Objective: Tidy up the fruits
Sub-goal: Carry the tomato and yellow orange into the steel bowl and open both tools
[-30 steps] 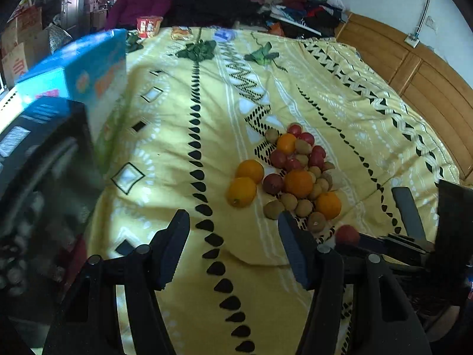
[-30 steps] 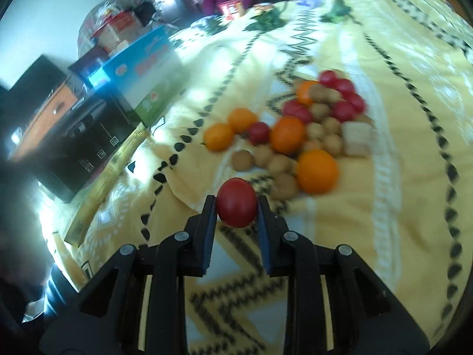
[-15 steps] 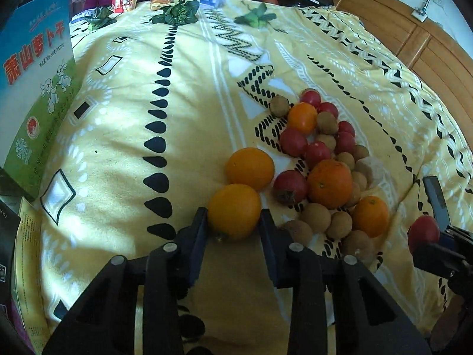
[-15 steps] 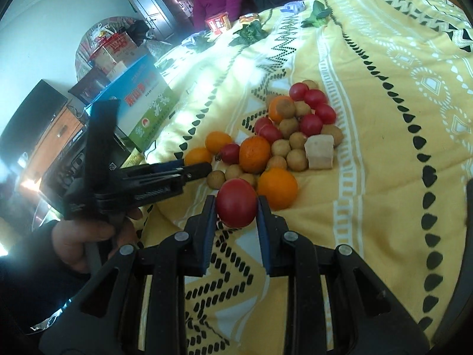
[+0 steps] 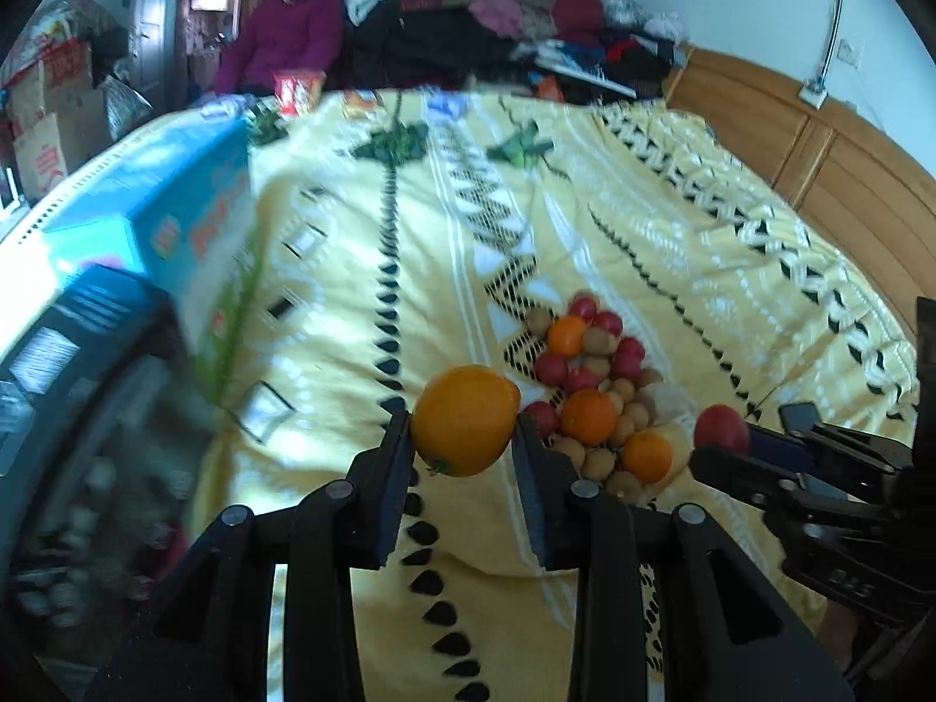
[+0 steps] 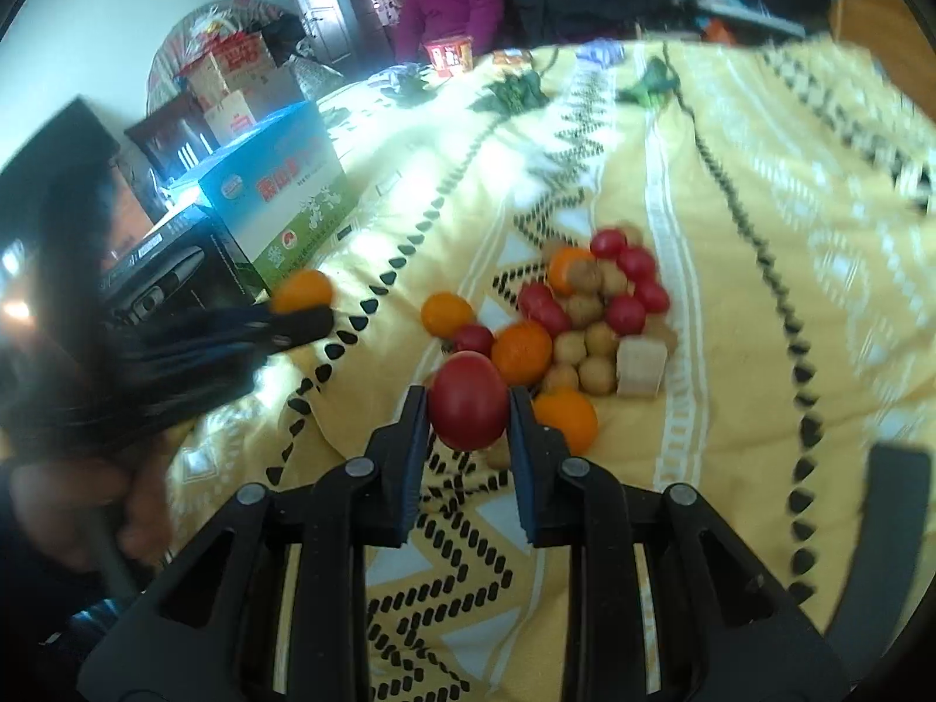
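My left gripper (image 5: 463, 439) is shut on an orange (image 5: 465, 420) and holds it above the yellow bedspread (image 5: 362, 304). My right gripper (image 6: 467, 409) is shut on a red fruit (image 6: 468, 399), also lifted off the bed. A heap of fruit (image 6: 591, 316) lies on the bedspread ahead: oranges, red fruits and small brown ones. In the left wrist view the heap (image 5: 596, 386) sits just right of the held orange, and the right gripper with its red fruit (image 5: 721, 430) shows at the right. One orange (image 6: 446, 313) lies apart at the heap's left.
A blue-and-green carton (image 6: 281, 199) and a black box (image 6: 175, 275) stand at the bed's left edge. A pale cube (image 6: 640, 367) lies at the heap's right. Green leaves (image 5: 398, 140) lie far up the bed. A person in purple (image 5: 281, 41) sits beyond. A wooden headboard (image 5: 819, 164) runs along the right.
My left gripper closed on the near orange and lifted it off the bedspread. My right gripper has kept hold of the red fruit and stayed raised.
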`<action>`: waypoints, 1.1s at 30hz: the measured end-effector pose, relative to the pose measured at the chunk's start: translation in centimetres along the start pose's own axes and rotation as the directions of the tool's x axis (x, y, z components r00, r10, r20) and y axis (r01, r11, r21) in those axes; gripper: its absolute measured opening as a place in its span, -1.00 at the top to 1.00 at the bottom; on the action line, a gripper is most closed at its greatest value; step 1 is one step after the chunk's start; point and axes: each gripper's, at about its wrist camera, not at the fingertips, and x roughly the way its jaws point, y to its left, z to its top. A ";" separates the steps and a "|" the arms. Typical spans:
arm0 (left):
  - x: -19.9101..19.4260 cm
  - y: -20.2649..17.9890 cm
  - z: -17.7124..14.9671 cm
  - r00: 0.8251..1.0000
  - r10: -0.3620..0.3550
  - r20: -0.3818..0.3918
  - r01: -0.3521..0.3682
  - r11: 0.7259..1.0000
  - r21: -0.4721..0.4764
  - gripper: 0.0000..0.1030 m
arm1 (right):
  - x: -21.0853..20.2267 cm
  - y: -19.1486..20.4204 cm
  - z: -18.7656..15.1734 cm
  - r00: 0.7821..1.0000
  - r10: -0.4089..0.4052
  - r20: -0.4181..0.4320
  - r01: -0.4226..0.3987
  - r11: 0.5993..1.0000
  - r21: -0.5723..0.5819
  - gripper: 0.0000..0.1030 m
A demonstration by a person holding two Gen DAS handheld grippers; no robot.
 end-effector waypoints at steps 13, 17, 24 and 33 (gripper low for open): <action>-13.8 7.8 2.1 0.967 0.119 0.223 -0.092 0.988 -0.126 0.33 | -2.8 9.6 5.1 0.993 -0.058 0.102 0.078 0.976 -0.203 0.48; -16.8 11.0 1.7 0.952 0.162 0.259 -0.116 0.976 -0.183 0.33 | -2.9 13.0 6.2 0.993 -0.043 0.109 0.071 0.963 -0.261 0.48; -21.7 18.0 -0.5 0.919 0.275 0.282 -0.188 0.935 -0.299 0.33 | -2.7 20.8 7.9 0.993 0.040 0.111 0.004 0.930 -0.368 0.48; -26.4 28.8 -5.1 0.861 0.464 0.210 -0.321 0.814 -0.483 0.33 | -0.6 33.4 8.7 0.963 0.270 0.001 -0.237 0.846 -0.478 0.48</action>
